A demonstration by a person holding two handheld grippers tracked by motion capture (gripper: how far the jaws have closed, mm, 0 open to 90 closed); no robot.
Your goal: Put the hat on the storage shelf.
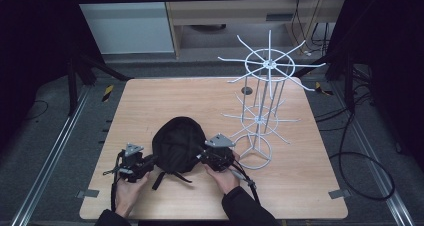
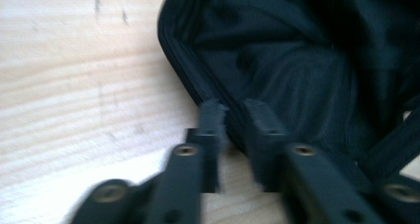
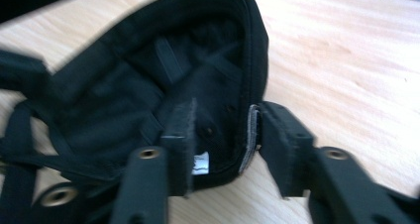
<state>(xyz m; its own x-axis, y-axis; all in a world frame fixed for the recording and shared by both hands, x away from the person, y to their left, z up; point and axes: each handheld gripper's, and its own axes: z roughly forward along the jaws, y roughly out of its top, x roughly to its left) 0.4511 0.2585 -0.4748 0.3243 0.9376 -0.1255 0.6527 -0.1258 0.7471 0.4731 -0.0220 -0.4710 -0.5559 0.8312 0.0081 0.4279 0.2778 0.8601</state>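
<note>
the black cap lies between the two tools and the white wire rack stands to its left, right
Not quite. The black cap does lie between the left tool and the right tool, but the white wire rack stands to its right, as the high view shows.

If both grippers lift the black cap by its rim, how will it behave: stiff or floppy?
The black cap is probably floppy: its fabric creases, and thin straps trail loose on the table, so they would likely dangle. It seems light. The stitched rim looks firmer, giving the fingers some purchase.
</note>
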